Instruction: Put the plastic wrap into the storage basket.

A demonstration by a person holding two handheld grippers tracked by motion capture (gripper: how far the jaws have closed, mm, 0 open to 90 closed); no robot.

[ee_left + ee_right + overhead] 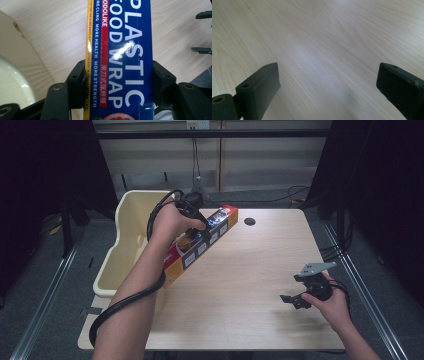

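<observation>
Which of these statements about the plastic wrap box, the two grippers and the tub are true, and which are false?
1. The left gripper is shut on the plastic wrap box. True.
2. The right gripper holds a cup. False: its jaws stand open over the bare table.
3. A cream tub stands at the table's left edge. True.
4. The box lies inside the tub. False: it is in the gripper, above the table's left part beside the tub.
5. The box is mostly green. False: it is blue, with red and yellow.
</observation>
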